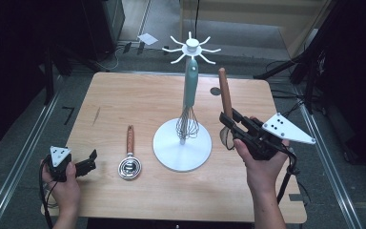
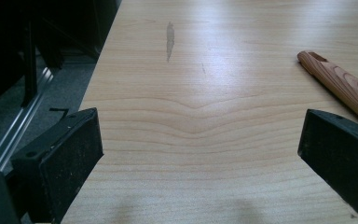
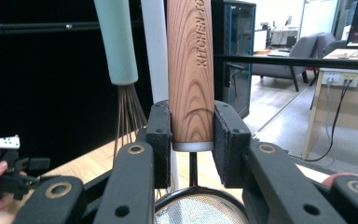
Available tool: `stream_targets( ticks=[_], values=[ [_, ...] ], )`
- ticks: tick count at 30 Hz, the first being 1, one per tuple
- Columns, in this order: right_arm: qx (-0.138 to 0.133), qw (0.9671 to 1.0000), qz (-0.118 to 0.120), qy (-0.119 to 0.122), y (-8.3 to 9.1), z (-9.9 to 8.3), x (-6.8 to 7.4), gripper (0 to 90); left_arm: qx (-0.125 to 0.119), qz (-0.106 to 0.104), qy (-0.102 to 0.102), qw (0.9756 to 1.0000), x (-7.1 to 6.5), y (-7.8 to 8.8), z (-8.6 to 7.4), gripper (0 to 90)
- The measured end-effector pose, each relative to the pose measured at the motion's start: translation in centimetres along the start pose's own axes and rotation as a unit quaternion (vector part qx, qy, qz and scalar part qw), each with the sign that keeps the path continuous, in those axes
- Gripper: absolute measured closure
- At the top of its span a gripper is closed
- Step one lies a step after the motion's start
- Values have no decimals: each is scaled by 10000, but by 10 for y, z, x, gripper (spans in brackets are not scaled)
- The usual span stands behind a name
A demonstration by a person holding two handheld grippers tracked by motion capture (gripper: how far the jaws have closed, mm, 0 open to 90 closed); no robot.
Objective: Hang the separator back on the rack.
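Note:
My right gripper (image 1: 228, 120) is shut on the wooden handle of a mesh strainer (image 3: 190, 70), held upright above the table's right side, handle (image 1: 225, 93) pointing up and mesh bowl (image 3: 198, 210) below the jaws. A white rack (image 1: 182, 149) with a round base and hook arms on top (image 1: 191, 47) stands mid-table; a teal-handled whisk (image 1: 190, 90) hangs from it, just left of the strainer. A wooden-handled spiral whisk (image 1: 130, 162) lies flat on the table left of the base. My left gripper (image 1: 89, 164) rests open at the table's left front edge; that wooden handle (image 2: 342, 86) lies beyond its right jaw.
The wooden table (image 1: 138, 100) has a dark smudge (image 2: 169, 39) near its left side. Floor rails (image 1: 24, 143) run along the left edge and dark stands sit on the right. An office with chairs and a desk (image 3: 340, 70) lies behind.

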State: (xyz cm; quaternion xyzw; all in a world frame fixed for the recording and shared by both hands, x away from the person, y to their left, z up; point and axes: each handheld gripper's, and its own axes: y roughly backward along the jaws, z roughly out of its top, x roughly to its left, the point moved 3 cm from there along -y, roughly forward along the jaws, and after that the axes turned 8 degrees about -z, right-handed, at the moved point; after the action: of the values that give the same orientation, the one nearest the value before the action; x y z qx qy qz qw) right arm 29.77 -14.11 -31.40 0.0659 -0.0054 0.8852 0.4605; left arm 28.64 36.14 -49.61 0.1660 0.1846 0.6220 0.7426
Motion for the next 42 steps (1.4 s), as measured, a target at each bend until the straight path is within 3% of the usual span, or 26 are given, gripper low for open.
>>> stream_targets(
  ticks=[16,26,31,42],
  values=[
    [-262,9996,23,81,-6,16,11,720,-6,-7,13,10000,0,0,0,0],
    [-387,9992,8,-3,-6,21,15,720,-6,-10,11,10000,0,0,0,0],
    [-390,9992,37,79,-6,22,20,720,-3,-2,19,10000,0,0,0,0],
    [-348,9989,-138,271,-14,24,25,721,4,3,12,10000,1,-1,0,0]
  ],
)
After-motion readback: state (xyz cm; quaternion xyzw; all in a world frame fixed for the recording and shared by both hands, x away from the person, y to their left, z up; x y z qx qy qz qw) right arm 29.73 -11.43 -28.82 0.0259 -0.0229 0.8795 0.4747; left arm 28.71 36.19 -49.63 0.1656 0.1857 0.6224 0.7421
